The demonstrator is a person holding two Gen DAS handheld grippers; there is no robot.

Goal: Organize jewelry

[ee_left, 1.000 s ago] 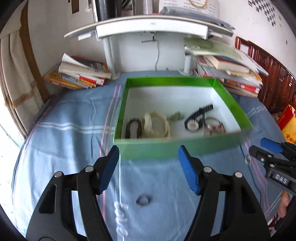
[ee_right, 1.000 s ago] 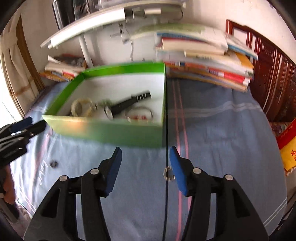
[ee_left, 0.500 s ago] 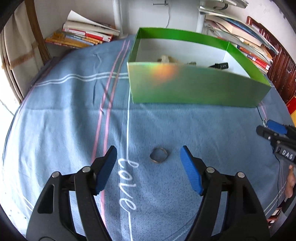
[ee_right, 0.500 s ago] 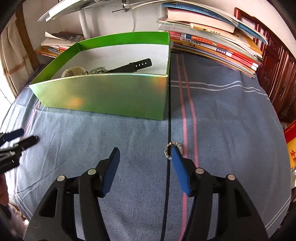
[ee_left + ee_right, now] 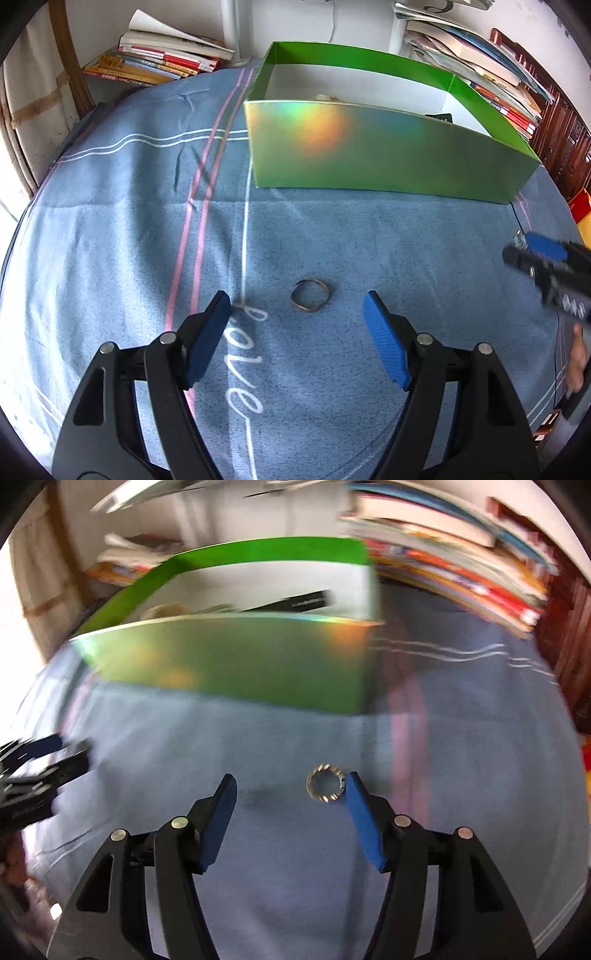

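Both grippers stand open and empty, jaws just widening: the left gripper (image 5: 297,308) brackets a thin ring (image 5: 309,301), while the right gripper (image 5: 290,786) crowds a twisted ring (image 5: 325,783), which may skid across the blue cloth (image 5: 110,221), short of the green box (image 5: 388,162).

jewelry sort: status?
Done: a watch strap and other pieces sit in the green box. In hand: nothing; left gripper has just been opening around a plain ring, right gripper beside a twisted ring. Left: both rings.
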